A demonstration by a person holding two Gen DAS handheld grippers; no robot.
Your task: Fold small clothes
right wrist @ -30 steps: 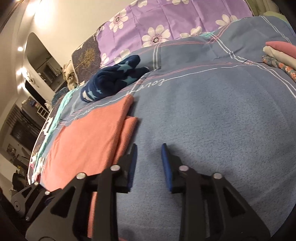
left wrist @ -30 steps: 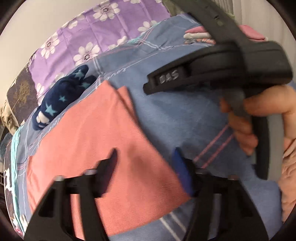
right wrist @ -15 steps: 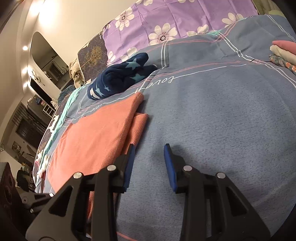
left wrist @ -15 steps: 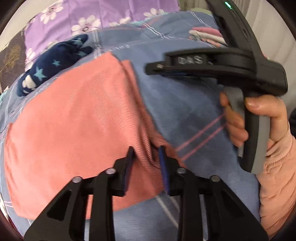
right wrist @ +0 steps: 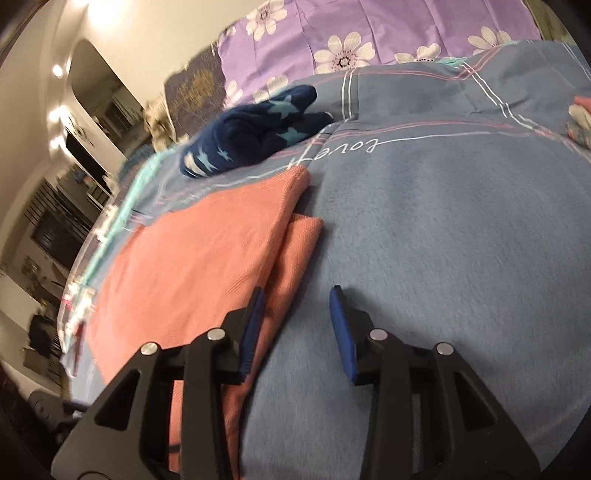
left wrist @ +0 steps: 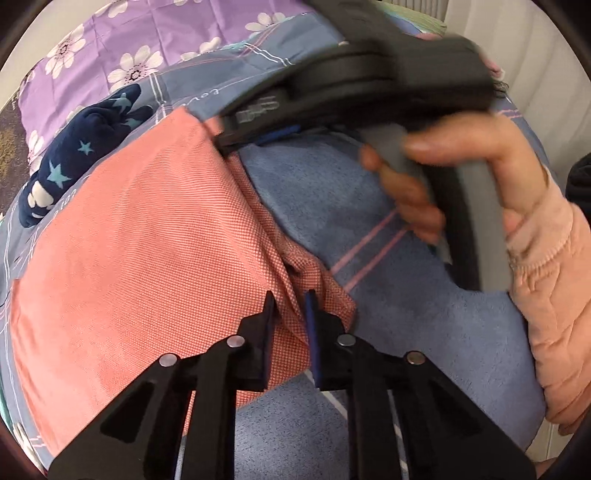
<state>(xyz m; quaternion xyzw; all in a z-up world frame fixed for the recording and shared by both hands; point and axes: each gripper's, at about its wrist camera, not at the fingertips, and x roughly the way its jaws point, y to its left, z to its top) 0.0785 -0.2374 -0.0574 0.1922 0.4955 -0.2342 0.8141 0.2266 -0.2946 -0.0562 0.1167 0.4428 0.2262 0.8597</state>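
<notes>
A coral garment (left wrist: 147,258) lies flat on the blue bedspread (left wrist: 406,332), with a narrow second layer showing along its right edge. My left gripper (left wrist: 290,299) is closing on a raised fold at the garment's near right corner, and the pads pinch the cloth. In the right wrist view the same coral garment (right wrist: 207,251) lies to the left. My right gripper (right wrist: 297,295) hovers over its right edge with jaws opening; cloth lies under the left finger, nothing is gripped. From the left wrist view, the right gripper (left wrist: 225,136) reaches the garment's far right corner, held by a hand (left wrist: 443,177).
A rolled navy garment with stars (right wrist: 258,125) lies beyond the coral one. A purple floral sheet (right wrist: 369,29) covers the head of the bed. A small stack of folded clothes (right wrist: 580,118) sits at the far right. A pink sleeve (left wrist: 554,295) fills the right side.
My left gripper has dropped onto the coral garment's near right corner and closed on a fold. The right gripper has moved left toward the garment's far right corner, its jaws a little wider.
</notes>
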